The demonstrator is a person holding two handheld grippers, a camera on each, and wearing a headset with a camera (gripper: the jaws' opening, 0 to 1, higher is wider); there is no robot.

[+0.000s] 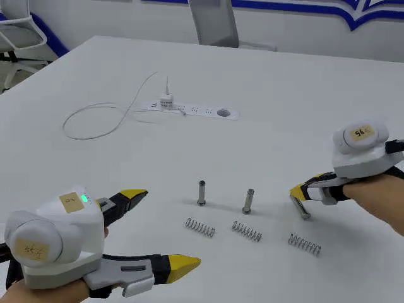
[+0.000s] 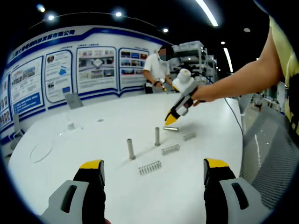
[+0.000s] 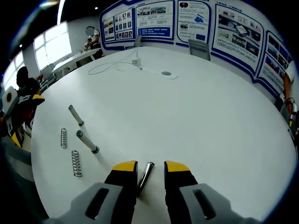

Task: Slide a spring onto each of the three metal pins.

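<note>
Springs (image 1: 246, 231), three in a row, lie on the bench (image 1: 265, 95) at six o'clock of the pins (image 1: 201, 192); two stand, the third pin (image 1: 300, 207) lies between the parted jaws of the right tool (image 3: 151, 166). The left tool (image 1: 161, 228) gapes wide.

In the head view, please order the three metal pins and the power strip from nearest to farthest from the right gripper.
1. Lying pin, between the right gripper jaws.
2. Middle pin, upright, to its left.
3. Left pin, upright, further left.
4. Power strip, far back.
</note>
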